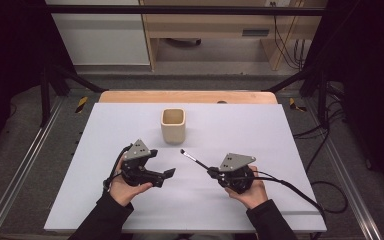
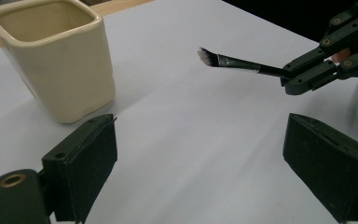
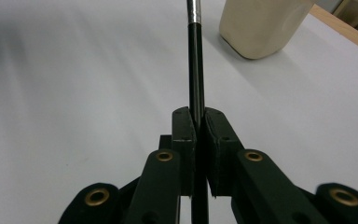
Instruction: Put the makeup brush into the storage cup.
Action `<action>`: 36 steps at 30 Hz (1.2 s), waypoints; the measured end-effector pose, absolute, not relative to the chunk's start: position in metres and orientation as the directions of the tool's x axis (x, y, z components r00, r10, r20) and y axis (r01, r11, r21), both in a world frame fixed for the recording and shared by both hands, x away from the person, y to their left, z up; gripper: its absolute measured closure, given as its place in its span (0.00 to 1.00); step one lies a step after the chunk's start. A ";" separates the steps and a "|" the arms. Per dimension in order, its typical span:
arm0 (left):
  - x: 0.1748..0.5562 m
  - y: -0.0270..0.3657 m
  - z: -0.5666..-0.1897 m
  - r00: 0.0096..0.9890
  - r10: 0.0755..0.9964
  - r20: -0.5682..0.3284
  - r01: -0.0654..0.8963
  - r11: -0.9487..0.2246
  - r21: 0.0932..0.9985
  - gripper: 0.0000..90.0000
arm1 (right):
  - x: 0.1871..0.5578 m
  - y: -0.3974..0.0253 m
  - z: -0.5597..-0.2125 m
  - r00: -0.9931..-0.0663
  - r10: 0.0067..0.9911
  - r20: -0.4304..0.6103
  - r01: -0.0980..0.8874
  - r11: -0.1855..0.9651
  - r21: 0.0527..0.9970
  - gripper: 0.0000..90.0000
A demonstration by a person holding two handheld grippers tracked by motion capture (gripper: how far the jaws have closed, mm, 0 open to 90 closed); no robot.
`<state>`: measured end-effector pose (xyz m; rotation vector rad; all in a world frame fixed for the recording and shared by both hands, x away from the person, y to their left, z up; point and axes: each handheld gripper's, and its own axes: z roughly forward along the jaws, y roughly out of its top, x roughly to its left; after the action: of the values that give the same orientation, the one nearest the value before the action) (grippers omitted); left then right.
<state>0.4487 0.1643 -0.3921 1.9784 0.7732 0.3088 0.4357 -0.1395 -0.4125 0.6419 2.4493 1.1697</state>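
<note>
Left gripper [image 1: 164, 177] fingers [image 2: 81, 170] spread wide; right gripper [image 1: 211, 172] fingers [image 3: 185, 140] clamped together, hands low.

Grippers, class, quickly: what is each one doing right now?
Left gripper: open, holding nothing.
Right gripper: closed on the brush by its handle.

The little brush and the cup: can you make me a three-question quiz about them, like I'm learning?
1. True or false: the brush is lying flat on the table.
2. Which hand-held gripper holds the brush: A) left B) right?
3. Fill in: the cream cup is standing ____, with its opening facing up.

Key: 1 false, its jaws are pinching the handle and the bristles point toward the cup. 2 B; the left one's jaws are wide apart with nothing between them. 3 upright.
</note>
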 end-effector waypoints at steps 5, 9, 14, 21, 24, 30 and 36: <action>0.448 0.162 -0.394 0.767 0.633 -0.103 0.390 -0.333 0.858 0.10 | 0.435 -0.140 -0.411 -0.829 0.549 -0.108 0.248 0.534 0.808 0.93; 0.448 0.160 -0.396 0.771 0.628 -0.107 0.388 -0.330 0.861 0.10 | 0.435 -0.140 -0.411 -0.832 0.546 -0.098 0.241 0.515 0.823 0.93; 0.447 0.154 -0.399 0.779 0.614 -0.125 0.386 -0.315 0.867 0.10 | 0.435 -0.139 -0.411 -0.831 0.549 -0.093 0.238 0.501 0.832 0.93; 0.446 0.150 -0.401 0.785 0.604 -0.137 0.384 -0.300 0.873 0.10 | 0.434 -0.139 -0.409 -0.830 0.552 -0.082 0.232 0.476 0.848 0.93; 0.445 0.148 -0.401 0.789 0.597 -0.143 0.382 -0.295 0.876 0.11 | 0.434 -0.139 -0.409 -0.829 0.553 -0.080 0.230 0.467 0.854 0.93; 0.446 0.145 -0.400 0.792 0.586 -0.171 0.388 -0.266 0.883 0.12 | 0.433 -0.138 -0.409 -0.834 0.547 -0.071 0.230 0.461 0.857 0.93; 0.446 0.143 -0.398 0.792 0.584 -0.180 0.384 -0.247 0.890 0.13 | 0.433 -0.138 -0.408 -0.836 0.545 -0.068 0.223 0.451 0.864 0.93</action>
<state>0.4461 0.1431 -0.3983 1.8714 0.7366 0.2249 0.4331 -0.1380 -0.4079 0.6540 2.3697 1.3364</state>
